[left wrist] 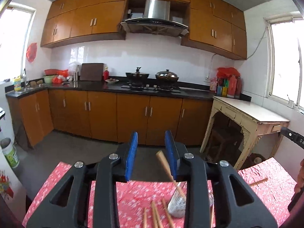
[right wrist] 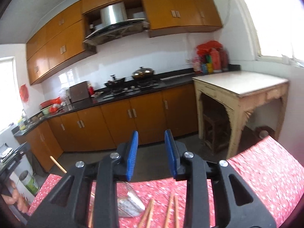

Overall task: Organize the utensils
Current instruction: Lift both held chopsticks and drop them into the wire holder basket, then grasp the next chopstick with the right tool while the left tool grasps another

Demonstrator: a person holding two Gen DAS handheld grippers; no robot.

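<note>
the left gripper (left wrist: 151,139) hangs nearest, blue fingers (left wrist: 133,146) partly spread around nothing; the right gripper (right wrist: 151,139) likewise. below them loose wooden chopsticks (left wrist: 157,215) lie beside a tipped perforated metal utensil holder (left wrist: 177,203) with a wooden-handled utensil (left wrist: 165,166) in it, on the red floral-clothed bench (left wrist: 133,195). better to pinch one chopstick mid-length and steady the holder first. behind stand orange kitchen cabinets (left wrist: 133,112) and a worn cream side table (left wrist: 252,114).
</note>
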